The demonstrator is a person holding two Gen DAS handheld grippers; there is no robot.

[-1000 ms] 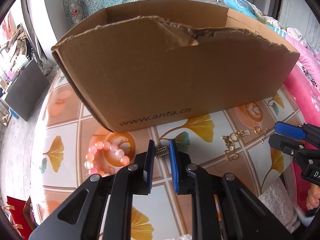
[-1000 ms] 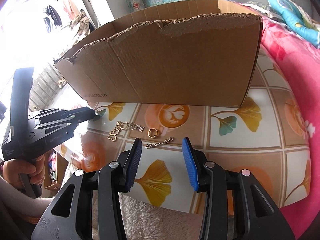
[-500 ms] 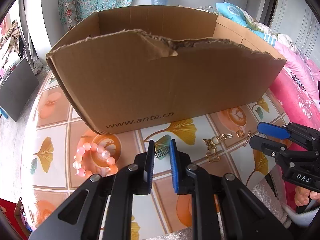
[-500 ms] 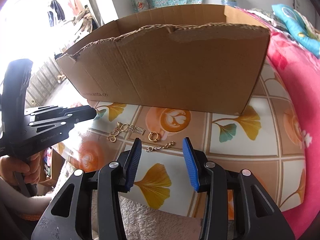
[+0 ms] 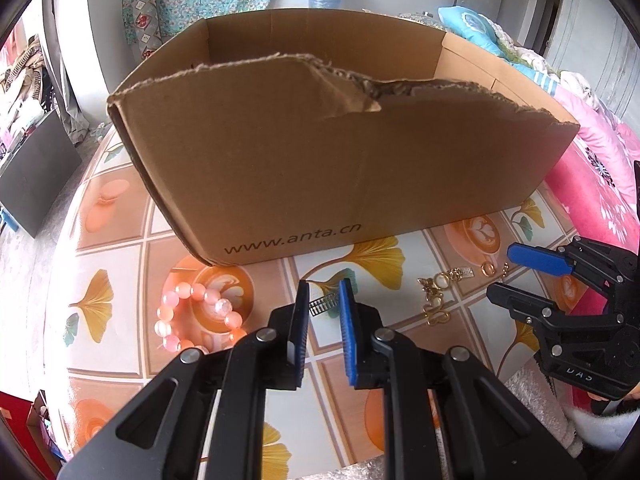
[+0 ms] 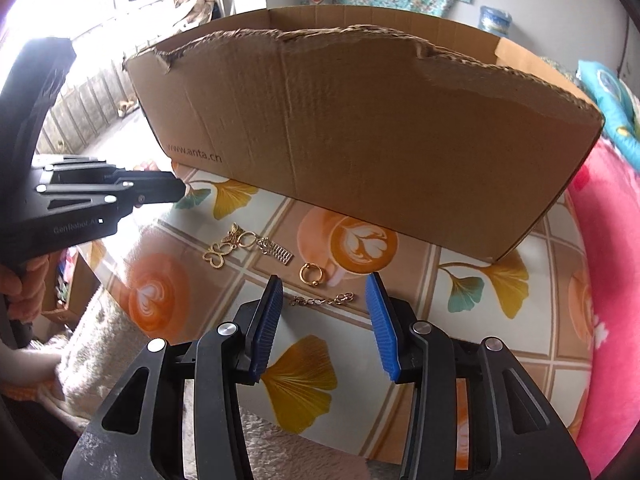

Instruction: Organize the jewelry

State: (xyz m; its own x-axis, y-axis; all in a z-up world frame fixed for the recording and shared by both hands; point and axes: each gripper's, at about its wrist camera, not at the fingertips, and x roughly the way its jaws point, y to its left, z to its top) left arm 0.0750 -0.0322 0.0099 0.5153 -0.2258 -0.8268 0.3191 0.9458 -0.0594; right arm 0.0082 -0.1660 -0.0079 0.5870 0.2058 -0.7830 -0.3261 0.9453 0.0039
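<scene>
Cardboard box point(image 5: 344, 152) stands on the tiled surface point(image 6: 460, 320). Right tool point(image 6: 326, 312) released, fingers spread either side of a gold chain point(image 6: 322, 301). Left tool point(image 5: 324, 308) narrowly parted, empty, a small comb charm point(image 5: 323, 305) beyond its tips. Pink bead bracelet point(image 5: 192, 316) lies left.

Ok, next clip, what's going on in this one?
A person holds a gripper in each hand over a patterned table with jewelry lying in front of a cardboard box. The left gripper has its jaws narrowly apart around a small comb-like piece. The right gripper is open over a short gold chain. A pink bead bracelet, a gold ring and a gold charm lie on the table.
</scene>
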